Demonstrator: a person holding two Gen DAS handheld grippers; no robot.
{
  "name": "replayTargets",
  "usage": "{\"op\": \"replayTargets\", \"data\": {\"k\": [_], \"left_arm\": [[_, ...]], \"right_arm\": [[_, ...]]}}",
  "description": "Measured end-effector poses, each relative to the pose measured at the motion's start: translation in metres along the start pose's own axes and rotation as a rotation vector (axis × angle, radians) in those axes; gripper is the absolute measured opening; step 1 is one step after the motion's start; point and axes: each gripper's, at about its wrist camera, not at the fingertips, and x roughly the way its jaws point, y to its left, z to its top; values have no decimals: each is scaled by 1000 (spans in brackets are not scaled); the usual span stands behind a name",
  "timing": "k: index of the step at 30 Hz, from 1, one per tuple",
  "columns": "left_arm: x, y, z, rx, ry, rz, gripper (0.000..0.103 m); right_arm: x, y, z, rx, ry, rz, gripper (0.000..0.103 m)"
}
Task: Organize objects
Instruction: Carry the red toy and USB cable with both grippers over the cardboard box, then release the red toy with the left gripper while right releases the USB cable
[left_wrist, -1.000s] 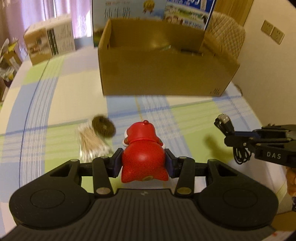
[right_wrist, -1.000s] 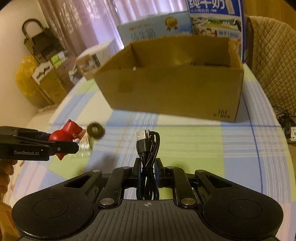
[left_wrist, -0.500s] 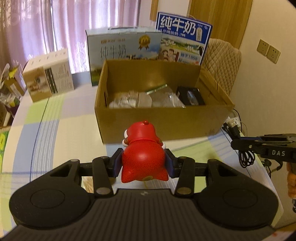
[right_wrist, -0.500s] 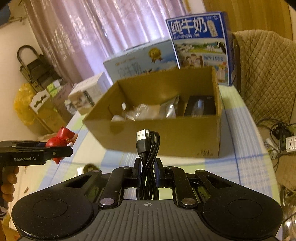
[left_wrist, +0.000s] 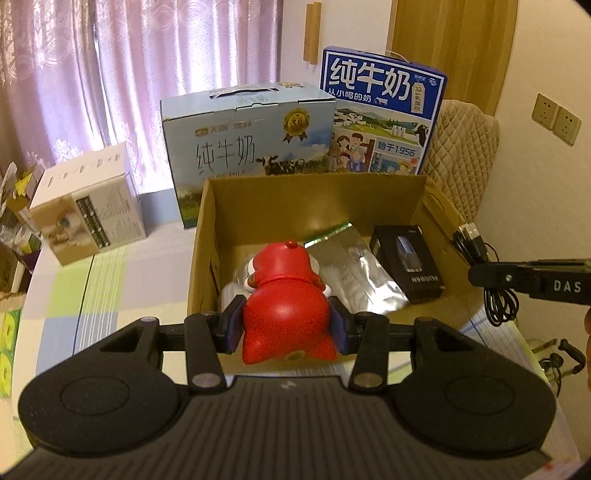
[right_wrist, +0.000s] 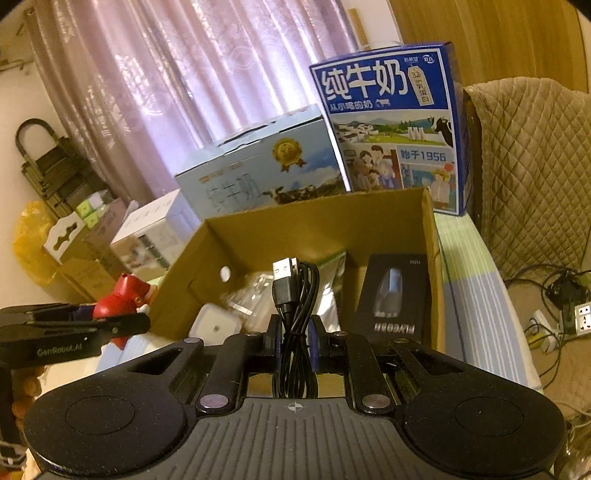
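1. Under everything lies the table (left_wrist: 66, 291), covered with a checked cloth of pale blue, green and white.
2. At its far edge stand three printed cartons: a dark blue milk carton (left_wrist: 384, 114) upright, a light blue milk carton with a cow picture (left_wrist: 247, 147) beside it, and a white-and-tan box (left_wrist: 88, 214) off to the left.
3. Just in front of the milk cartons sits the open brown cardboard box (left_wrist: 207, 236), its top flaps out of the way.
4. Inside the box lie a silver foil pouch (left_wrist: 354, 269), a black rectangular package with a product picture (left_wrist: 410, 262) against the right wall, and, in the right wrist view, a small white square item (right_wrist: 216, 325) with some clear plastic wrapping near the left wall.
5. The left tongs (left_wrist: 286, 328) are partly open and clamped on the sides of a red plastic cartoon figurine (left_wrist: 286, 302), held above the near left part of the box.
6. The right tongs (right_wrist: 295, 339) are squeezed nearly together on a coiled black USB cable (right_wrist: 295, 295), its plug pointing up, above the near edge of the box.
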Motion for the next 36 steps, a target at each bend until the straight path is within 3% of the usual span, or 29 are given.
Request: {"op": "replayTargets", "data": {"k": [15,26,28,30,36], "left_arm": [[83,9,42,30,78,9,41],[125,20,54,51,123,36,41],[132,21,55,57,130,43,41],[138,21,56,60,137,46,41],[152,23,57,69,154,54,41]], "right_arm": [[98,-34,35,129,122,-93,11],[139,-52,49,188,152,-120,11],[141,-53,53,189,146,-105,19],[140,-51,56,174,130,-113,54],[138,-45,58,112,115,-133,56]]}}
